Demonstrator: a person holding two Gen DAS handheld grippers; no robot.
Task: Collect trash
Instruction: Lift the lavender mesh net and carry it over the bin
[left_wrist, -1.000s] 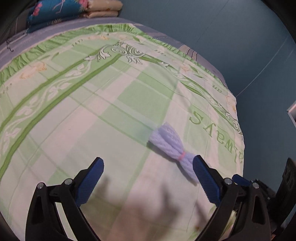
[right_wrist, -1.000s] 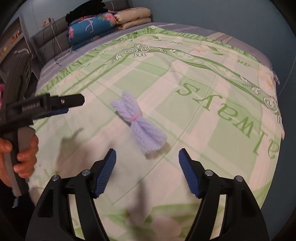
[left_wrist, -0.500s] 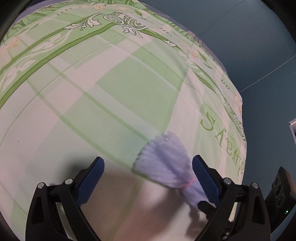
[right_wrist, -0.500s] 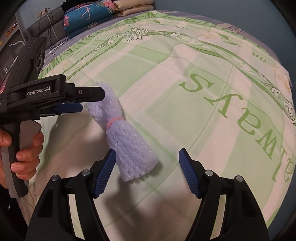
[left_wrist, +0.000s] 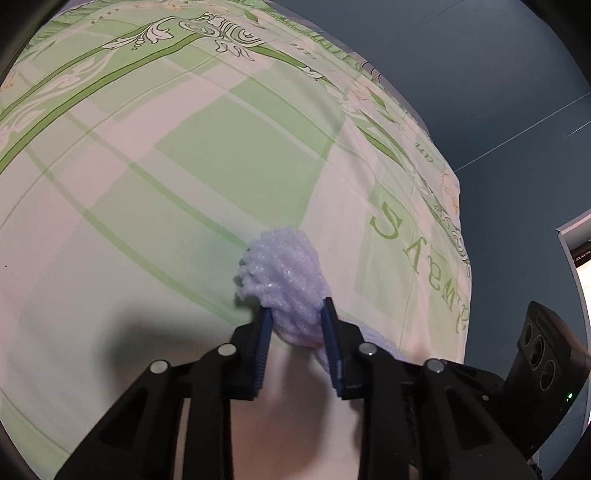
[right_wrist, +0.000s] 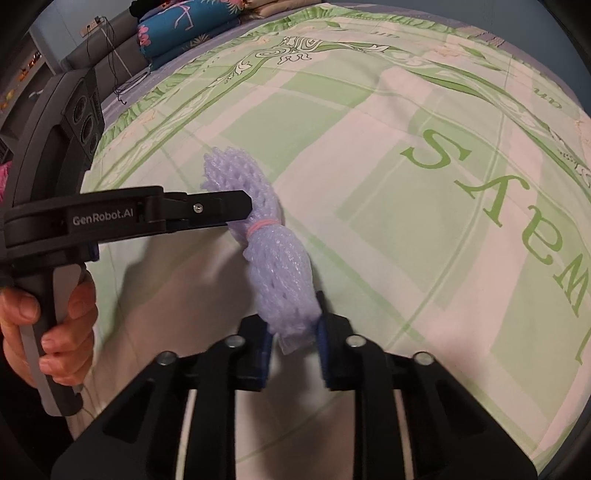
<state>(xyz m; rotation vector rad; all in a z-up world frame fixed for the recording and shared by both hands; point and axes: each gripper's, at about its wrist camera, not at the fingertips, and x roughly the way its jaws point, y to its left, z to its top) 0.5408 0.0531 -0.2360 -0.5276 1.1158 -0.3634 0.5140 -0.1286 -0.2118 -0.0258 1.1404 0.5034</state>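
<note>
Nearest the right wrist camera, the right gripper (right_wrist: 293, 334) has its blue jaws clenched on the near end of the lilac foam net bundle (right_wrist: 275, 254); half a second ago those jaws stood wide apart with the bundle lying loose between them. The left gripper (left_wrist: 297, 325) has likewise closed from a wide stance and now pinches the bundle (left_wrist: 286, 284) near its far, flared end, which puffs out toward 12 o'clock beyond the jaws. In the right view the left gripper (right_wrist: 236, 206) comes in from 9 o'clock, its black body lettered "GenRobot.AI", held by the person's hand (right_wrist: 48, 321). A pink rubber band (right_wrist: 263, 225) cinches the bundle's waist. The bundle sits on the bed (right_wrist: 388, 155), whose green-checked sheet carries upside-down green lettering (right_wrist: 495, 206), partly readable as "always". Folded pillows (right_wrist: 184, 29) lie far off at 11 o'clock.
</note>
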